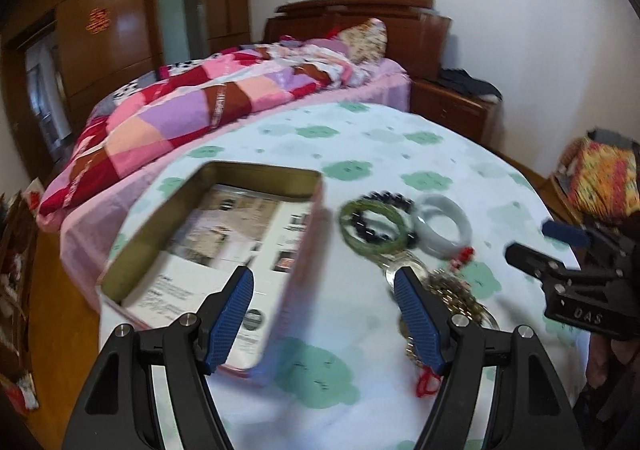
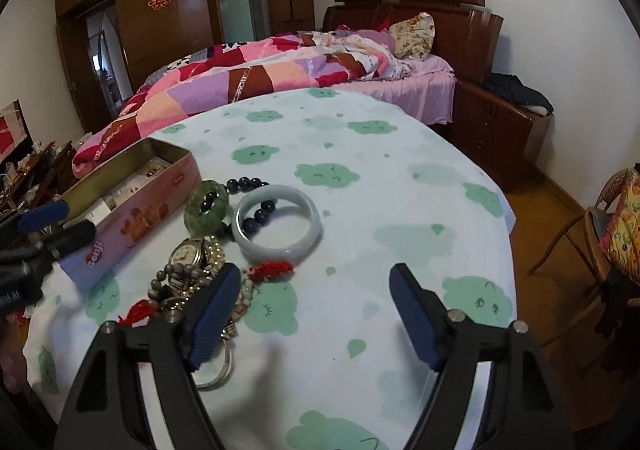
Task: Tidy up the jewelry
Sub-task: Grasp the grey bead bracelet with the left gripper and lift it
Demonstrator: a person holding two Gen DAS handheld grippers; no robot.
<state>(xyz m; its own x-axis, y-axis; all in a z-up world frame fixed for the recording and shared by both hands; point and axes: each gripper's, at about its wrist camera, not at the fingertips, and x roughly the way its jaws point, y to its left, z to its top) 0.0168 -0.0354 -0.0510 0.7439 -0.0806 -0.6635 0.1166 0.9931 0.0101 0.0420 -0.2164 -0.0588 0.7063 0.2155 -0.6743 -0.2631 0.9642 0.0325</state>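
An open pink tin point(image 1: 264, 169) with printed paper inside lies on the cloud-print cloth. Right of it sits the jewelry pile: a green bangle point(image 1: 372, 226), a dark bead bracelet point(image 1: 390, 197), a pale jade bangle point(image 1: 442, 226) and a tangle of gold chains point(image 1: 452, 290). My left gripper point(image 1: 322, 282) hangs open over the tin's right wall, holding nothing. My right gripper point(image 2: 316, 274) is open just in front of the pale bangle point(image 2: 278, 226). Its left finger overlaps the watch point(image 2: 186, 252) and bead tangle, beside a red knotted charm point(image 2: 272, 270). Nothing lies between its pads.
The round table point(image 2: 360, 177) has bare cloth to the right of the jewelry. Behind it stands a bed with a patchwork quilt point(image 2: 240, 81). A wicker chair point(image 2: 612, 234) is at the right and a wooden nightstand point(image 1: 452, 105) beyond the table.
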